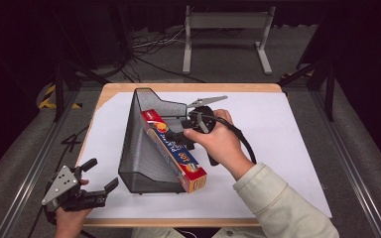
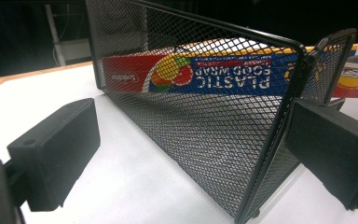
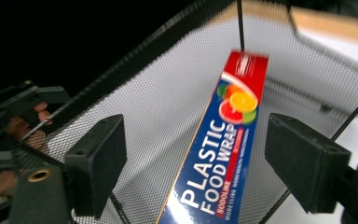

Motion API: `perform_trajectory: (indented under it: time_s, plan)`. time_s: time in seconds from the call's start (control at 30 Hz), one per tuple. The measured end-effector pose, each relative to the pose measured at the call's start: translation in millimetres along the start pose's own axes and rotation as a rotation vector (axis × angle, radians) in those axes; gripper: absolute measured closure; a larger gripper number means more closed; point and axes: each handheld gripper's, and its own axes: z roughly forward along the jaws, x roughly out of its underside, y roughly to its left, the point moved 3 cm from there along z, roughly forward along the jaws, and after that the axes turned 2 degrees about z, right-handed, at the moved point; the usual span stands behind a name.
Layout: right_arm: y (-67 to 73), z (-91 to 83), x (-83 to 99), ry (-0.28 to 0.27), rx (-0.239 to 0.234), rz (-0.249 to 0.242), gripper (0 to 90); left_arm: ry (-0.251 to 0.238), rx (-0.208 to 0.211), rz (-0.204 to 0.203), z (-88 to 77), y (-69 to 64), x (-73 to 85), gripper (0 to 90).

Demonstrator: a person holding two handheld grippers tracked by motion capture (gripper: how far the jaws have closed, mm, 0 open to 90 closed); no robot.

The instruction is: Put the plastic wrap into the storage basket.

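Plastic food wrap box (image 1: 174, 150) lying slanted inside mesh file holder (image 1: 141, 148), long axis far-to-near, near end protruding. Right tool (image 1: 177, 137) just above it, jaws wide, empty. Left tool (image 1: 99, 181) wide, parked at near-left of desk (image 1: 278, 139).

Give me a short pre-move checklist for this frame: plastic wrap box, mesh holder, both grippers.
1. Plastic wrap box is inside the mesh holder: ok, lying slanted with its near end sticking out of the open side.
2. Right gripper has let go: ok, fingers stand apart beside the box, not pressing it.
3. Left gripper free: ok, open, nothing between its fingers, off the holder's near corner.
4. Holder standing on the white sheet: ok.
5. Box fully seated against the far wall: cannot tell.
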Motion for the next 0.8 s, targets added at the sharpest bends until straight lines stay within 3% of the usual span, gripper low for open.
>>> perform_trajectory:
  time_s: [0.13,0.2,0.3,0.33,0.53,0.57,0.8]
  plan:
    - [0.3,-14.4,-1.5,-0.062,-0.028,-0.073,21.4,0.005,0.0,0.0,0.5,-0.3,0.0,4.2]
    - [-1.3,-23.8,-0.6,-0.099,-0.054,-0.078,21.3,0.004,-0.001,0.0,0.8,-0.7,-0.3,4.2]
    - [-3.0,-36.0,3.1,-0.077,-0.036,-0.082,21.2,0.003,-0.002,-0.002,1.0,-0.5,0.0,4.1]
    - [-4.5,-44.3,5.0,-0.1,-0.021,-0.127,21.2,0.003,-0.002,-0.002,1.1,-0.4,0.1,4.2]
    - [-11.5,-62.3,10.4,-0.121,0.009,-0.142,21.2,0.005,-0.002,-0.004,0.3,-0.1,0.2,4.2]
    - [-17.8,-72.6,14.6,-0.13,0.03,-0.15,20.8,0.005,-0.003,-0.006,0.3,0.2,0.3,4.2]
    - [-40.5,-97.2,29.9,-0.134,0.075,-0.146,19.5,0.005,-0.006,-0.005,1.0,-0.2,0.0,4.2]
